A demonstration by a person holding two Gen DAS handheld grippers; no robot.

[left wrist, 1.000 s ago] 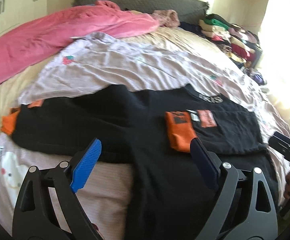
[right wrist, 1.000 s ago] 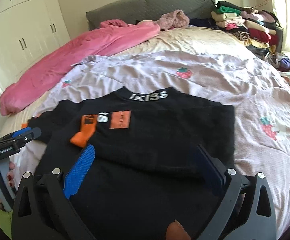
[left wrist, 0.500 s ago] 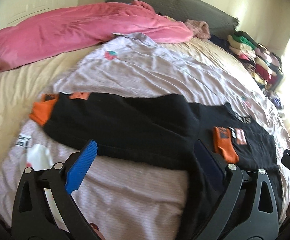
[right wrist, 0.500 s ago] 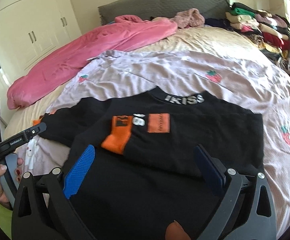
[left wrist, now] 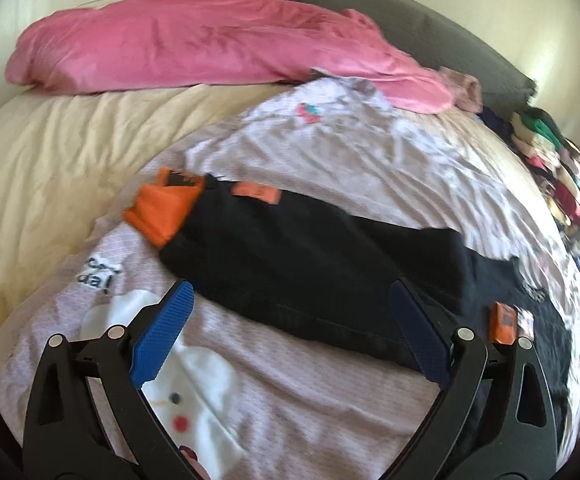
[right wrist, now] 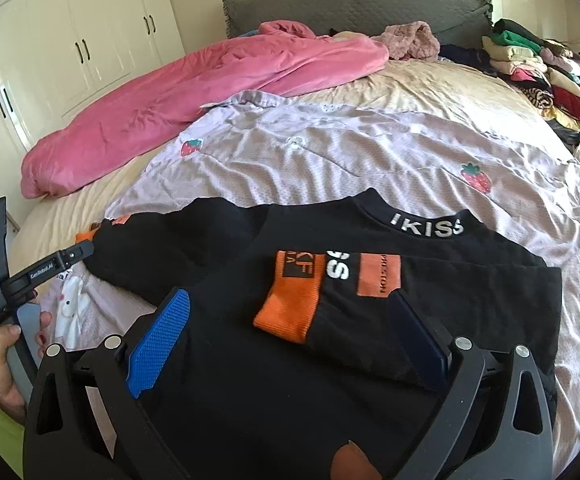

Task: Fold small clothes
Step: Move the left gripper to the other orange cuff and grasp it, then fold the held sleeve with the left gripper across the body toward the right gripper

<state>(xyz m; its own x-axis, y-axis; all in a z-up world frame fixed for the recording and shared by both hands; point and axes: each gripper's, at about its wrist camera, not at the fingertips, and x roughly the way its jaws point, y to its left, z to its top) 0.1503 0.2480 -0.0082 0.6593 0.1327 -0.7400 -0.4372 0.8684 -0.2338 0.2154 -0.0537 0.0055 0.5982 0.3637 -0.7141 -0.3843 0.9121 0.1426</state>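
Note:
A small black sweater (right wrist: 290, 360) with orange cuffs and "IKISS" on the collar lies flat on a lilac strawberry-print sheet (right wrist: 330, 160). Its right sleeve is folded across the chest, orange cuff (right wrist: 290, 308) on top. Its left sleeve (left wrist: 310, 264) stretches out sideways, orange cuff (left wrist: 162, 208) at its end. My left gripper (left wrist: 290, 332) is open and empty, just above the near edge of that outstretched sleeve. My right gripper (right wrist: 290, 336) is open and empty over the sweater's body, near the folded cuff. The left gripper also shows in the right wrist view (right wrist: 50, 264).
A pink blanket (right wrist: 190, 92) lies along the far left of the bed. A grey headboard (right wrist: 350, 4) is behind it. Stacks of folded clothes (right wrist: 542, 68) stand at the far right. White wardrobe doors (right wrist: 70, 40) are on the left.
My left gripper has swung left along the outstretched sleeve, toward its orange cuff. My right gripper has edged closer to the folded cuff. The sweater has not moved.

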